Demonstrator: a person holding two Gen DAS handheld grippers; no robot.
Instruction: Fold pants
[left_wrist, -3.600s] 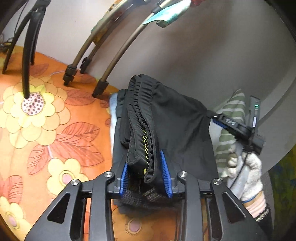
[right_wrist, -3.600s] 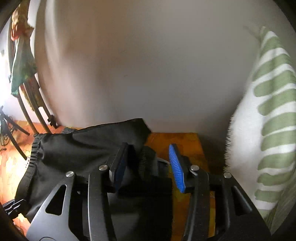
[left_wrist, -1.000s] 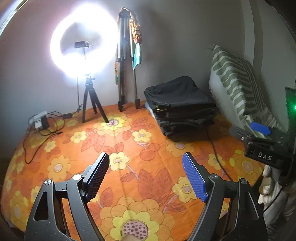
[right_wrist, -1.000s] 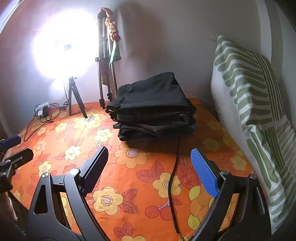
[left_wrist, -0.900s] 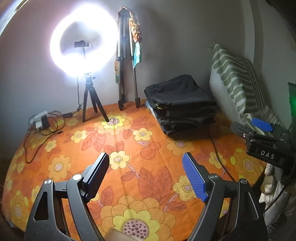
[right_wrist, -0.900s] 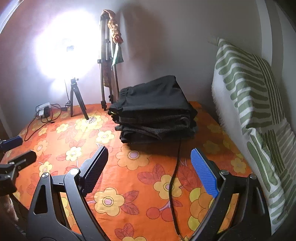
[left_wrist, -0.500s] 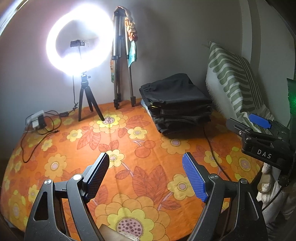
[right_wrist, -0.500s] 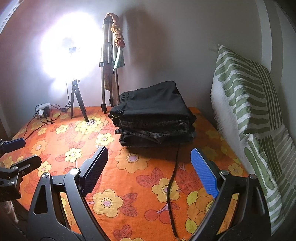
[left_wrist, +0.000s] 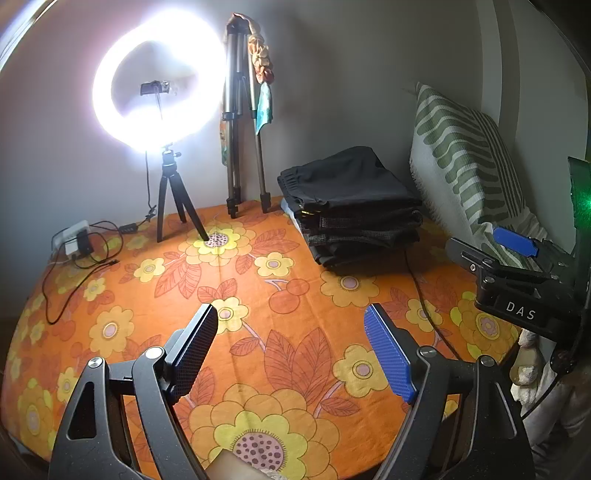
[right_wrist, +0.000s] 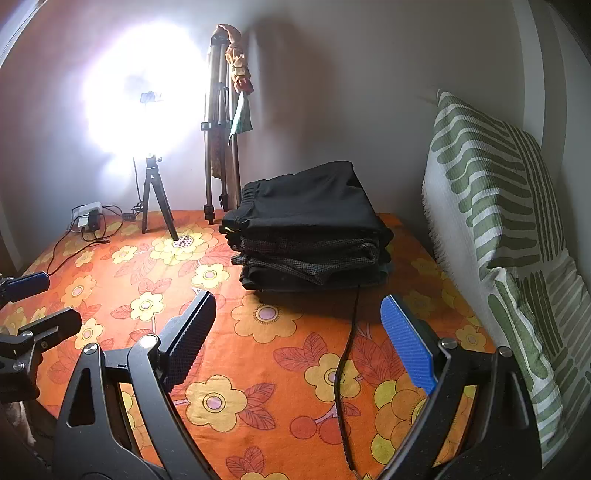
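Observation:
A stack of folded dark pants lies at the back right of the bed on the orange flowered sheet; it also shows in the right wrist view. The top pair is black with an elastic waistband toward the left. My left gripper is open and empty, held above the front of the bed, far from the stack. My right gripper is open and empty, in front of the stack. The right gripper's body shows at the right edge of the left wrist view.
A lit ring light on a small tripod and a taller folded tripod stand at the back. A charger with cables lies at the back left. A green striped pillow leans at the right. A black cable runs across the sheet.
Both grippers let go of the black pants, which now lie on top of the stack, and pulled back toward the front of the bed. Over the last second they drifted slightly.

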